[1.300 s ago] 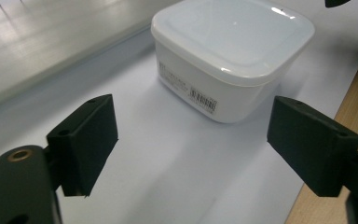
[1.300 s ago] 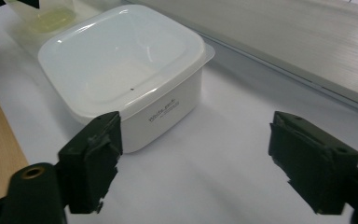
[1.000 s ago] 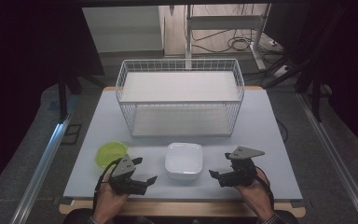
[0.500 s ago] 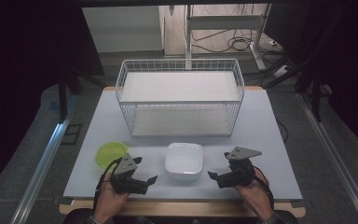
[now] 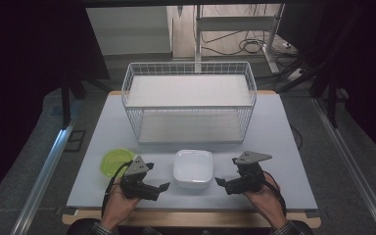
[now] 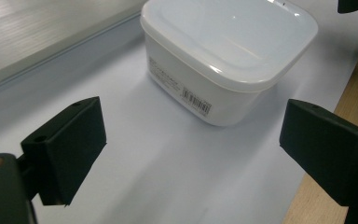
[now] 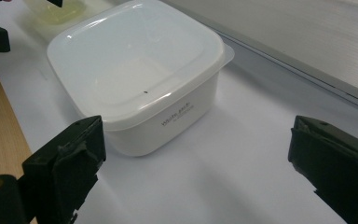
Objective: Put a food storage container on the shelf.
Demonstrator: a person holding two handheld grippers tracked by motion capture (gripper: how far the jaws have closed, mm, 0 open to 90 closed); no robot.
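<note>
Box (image 5: 193, 168) sits lower centre of high view, on counter (image 5: 274, 132), between our tongs. Left tongs (image 5: 159, 187) and right tongs (image 5: 221, 182) both apart, unmoved since a second ago; grasp not begun.

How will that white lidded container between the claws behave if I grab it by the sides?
The white container looks like thin, smooth plastic, so probably light and somewhat slippery. Its walls may flex under a squeeze. It sits low and wide on the table, so tipping seems unlikely; it would probably slide.
</note>
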